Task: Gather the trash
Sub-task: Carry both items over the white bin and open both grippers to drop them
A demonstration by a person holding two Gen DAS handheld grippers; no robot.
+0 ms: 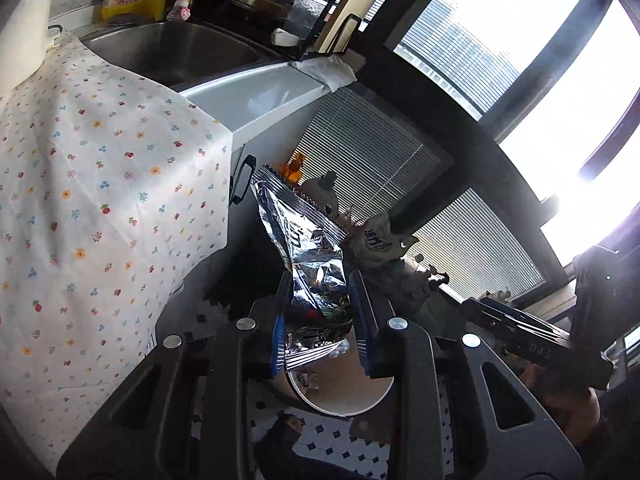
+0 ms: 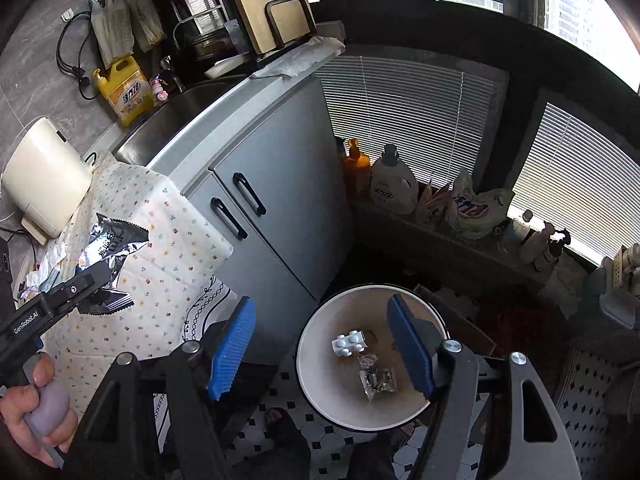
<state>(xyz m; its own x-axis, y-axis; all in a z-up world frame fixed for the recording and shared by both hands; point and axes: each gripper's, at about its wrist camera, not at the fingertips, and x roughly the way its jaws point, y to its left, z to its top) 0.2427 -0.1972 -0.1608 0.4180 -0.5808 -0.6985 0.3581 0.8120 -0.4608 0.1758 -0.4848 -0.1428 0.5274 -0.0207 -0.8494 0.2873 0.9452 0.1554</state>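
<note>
blue-padded left fingers pinch the foil wrapper upright, directly over the bin; right fingers gape empty.

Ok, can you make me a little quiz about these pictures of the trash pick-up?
1. True or false: the left gripper holds a crinkled silver foil snack bag.
2. Which lies inside the round white bin? A) white toy brick B) banana C) spoon
3. Fill in: the right gripper, with blue ribbed pads, hangs open and ____ above the bin.

Key: 1 true; 2 A; 3 empty
</note>
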